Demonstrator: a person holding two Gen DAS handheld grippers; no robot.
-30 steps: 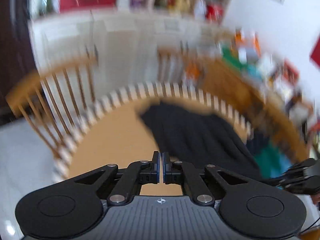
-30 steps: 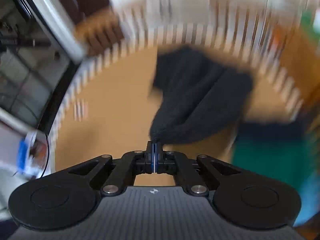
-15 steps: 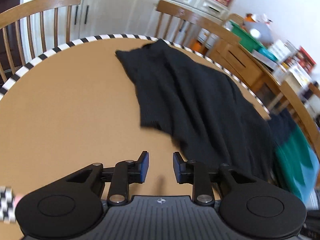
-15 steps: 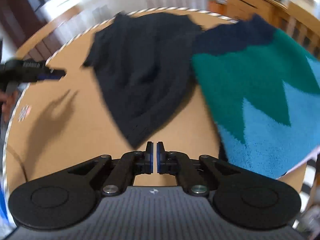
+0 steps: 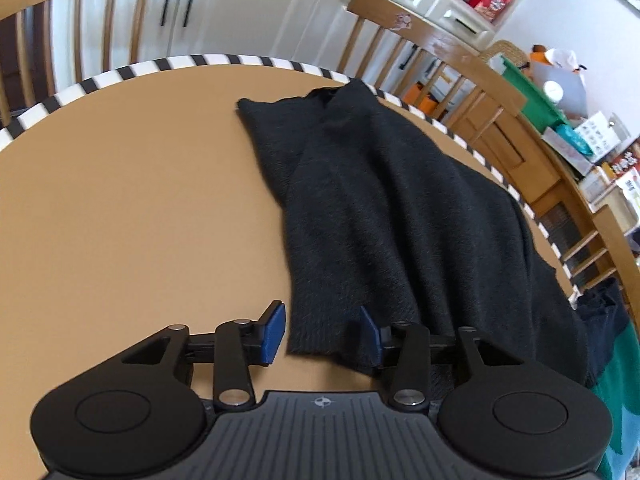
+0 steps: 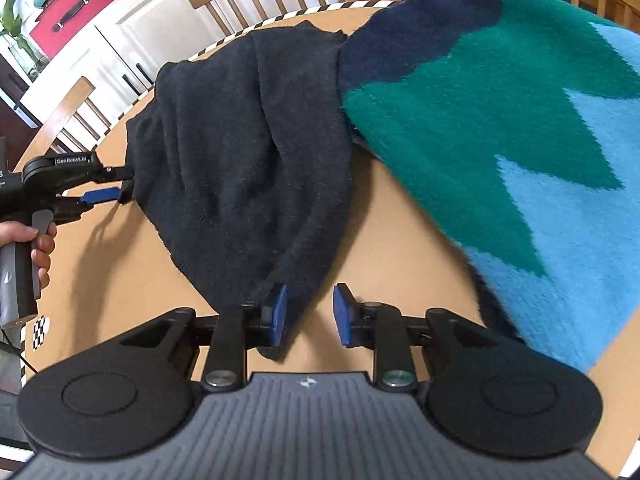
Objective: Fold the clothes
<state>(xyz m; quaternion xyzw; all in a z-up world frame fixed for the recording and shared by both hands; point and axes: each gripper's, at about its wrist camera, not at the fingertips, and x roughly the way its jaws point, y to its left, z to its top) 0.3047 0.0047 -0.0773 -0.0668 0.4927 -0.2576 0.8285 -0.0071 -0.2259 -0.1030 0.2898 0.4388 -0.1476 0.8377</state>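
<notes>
A black knit garment (image 5: 380,208) lies spread and rumpled on the round tan table (image 5: 120,200). My left gripper (image 5: 322,332) sits low over its near corner. Its jaws are opening; the cloth's edge lies between the blue pads (image 5: 274,330) and neither presses on it. In the right wrist view the same black garment (image 6: 248,140) runs down to a point between the fingers of my right gripper (image 6: 306,314). Those jaws are opening too, and the cloth rests loose beside the left pad (image 6: 279,314). My left gripper (image 6: 104,186) shows there at the garment's left edge.
A thick sweater in teal, light blue and navy (image 6: 500,140) lies on the table to the right, its edge over the black garment. Wooden chairs (image 5: 404,36) ring the striped table rim (image 5: 132,70). White cabinets and cluttered shelves stand behind. A hand (image 6: 38,248) holds the left gripper's handle.
Both grippers have come down close to the table and their jaws have parted from shut. The black garment's corner, gripped by the right one before, now lies loose on the table.
</notes>
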